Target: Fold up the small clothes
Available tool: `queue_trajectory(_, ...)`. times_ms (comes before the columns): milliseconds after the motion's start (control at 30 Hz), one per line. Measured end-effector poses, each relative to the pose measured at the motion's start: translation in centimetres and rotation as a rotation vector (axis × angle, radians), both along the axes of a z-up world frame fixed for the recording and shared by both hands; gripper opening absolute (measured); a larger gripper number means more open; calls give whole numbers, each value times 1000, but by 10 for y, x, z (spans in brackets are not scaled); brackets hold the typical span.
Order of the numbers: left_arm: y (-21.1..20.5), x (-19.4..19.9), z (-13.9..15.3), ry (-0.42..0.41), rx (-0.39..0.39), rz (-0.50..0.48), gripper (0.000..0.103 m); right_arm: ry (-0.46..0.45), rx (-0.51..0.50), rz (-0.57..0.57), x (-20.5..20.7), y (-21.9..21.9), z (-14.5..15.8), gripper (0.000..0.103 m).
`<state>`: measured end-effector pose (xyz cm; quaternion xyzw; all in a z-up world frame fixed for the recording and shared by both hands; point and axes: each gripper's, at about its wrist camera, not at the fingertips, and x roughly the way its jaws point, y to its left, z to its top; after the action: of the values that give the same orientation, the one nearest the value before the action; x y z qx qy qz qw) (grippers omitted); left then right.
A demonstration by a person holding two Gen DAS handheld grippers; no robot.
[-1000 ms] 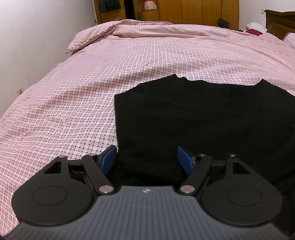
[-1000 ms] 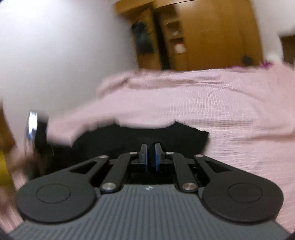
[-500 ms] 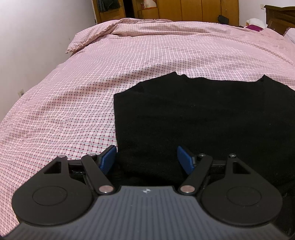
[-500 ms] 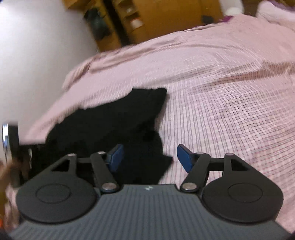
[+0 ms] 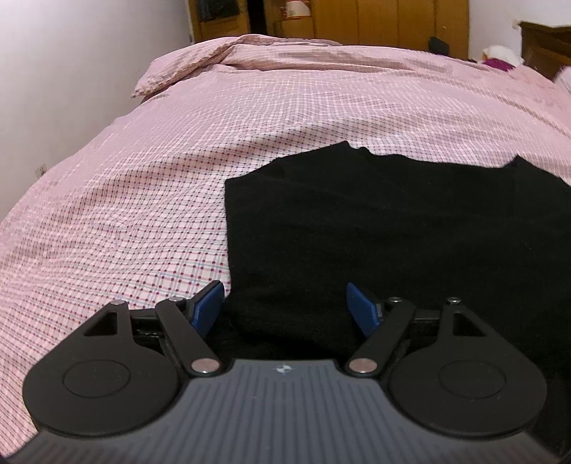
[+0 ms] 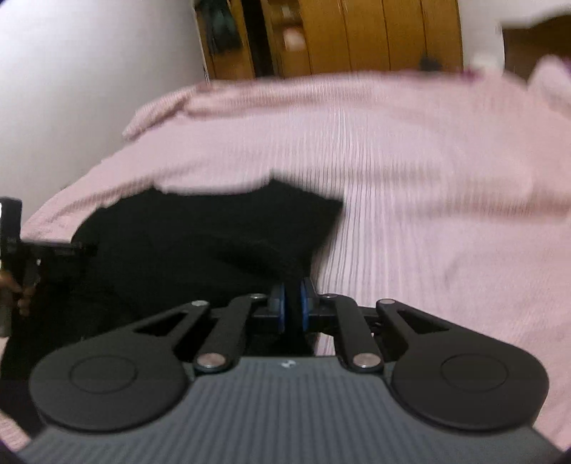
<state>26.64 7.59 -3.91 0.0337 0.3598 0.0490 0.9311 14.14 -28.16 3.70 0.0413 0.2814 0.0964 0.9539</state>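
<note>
A small black garment [image 5: 392, 228] lies flat on the pink checked bedspread [image 5: 142, 200]. My left gripper [image 5: 285, 307] is open, its blue pads on either side of the garment's near left edge, low over the cloth. In the blurred right wrist view the garment [image 6: 214, 235] lies ahead and to the left. My right gripper [image 6: 292, 303] is shut, with black cloth pinched between its pads at the garment's near right edge. The left gripper [image 6: 43, 250] shows at the far left of that view.
The bed runs far ahead to a folded duvet edge [image 5: 200, 64]. A white wall [image 5: 71, 71] stands on the left. Wooden wardrobes [image 5: 357, 18] stand at the back. A dark wooden headboard [image 5: 546, 43] is at the far right.
My right gripper opened half a second ago, then swung back and closed on the garment's near right edge. My left gripper stayed open and barely moved.
</note>
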Motion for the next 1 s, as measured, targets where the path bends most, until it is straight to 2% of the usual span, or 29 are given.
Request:
queue_trajectory(67,2,2,-1,-6,-9,16,80,-47,-36,8,8,4,9,12)
queue_trajectory(133,4,4,-3,-12,-11,26,81,-22,-77,11,23,8,5,12)
queue_trajectory(167,4,4,-4,-15,-10,30,81,14,-97,11,35,8,-3,14)
queue_trajectory(267,6,5,-1,-19,-14,31,81,211,-138,-25,70,4,-38,20)
queue_trajectory(333,9,4,5,-44,-13,24,81,255,-126,-88,71,-5,-45,20)
queue_trajectory(400,13,8,10,-69,26,32,81,228,-114,-130,68,-7,-36,20)
queue_trajectory(467,17,16,11,-68,36,36,81,139,-153,-160,60,1,-20,27)
queue_trajectory(500,19,22,11,-61,32,37,81,102,-163,-159,58,6,-13,34)
queue_trajectory(567,21,34,9,-54,28,51,81,63,-141,-101,59,18,-6,37)
queue_trajectory(700,19,57,0,-48,56,94,81,129,-91,54,80,46,-27,35)
queue_trajectory(800,26,66,-9,-59,37,167,83,169,-138,12,99,57,-57,34)
queue_trajectory(900,35,67,-13,-78,27,225,84,87,-107,-28,103,51,-72,33)
queue_trajectory(1000,43,70,-15,-70,4,255,85,70,-68,-75,107,47,-73,33)
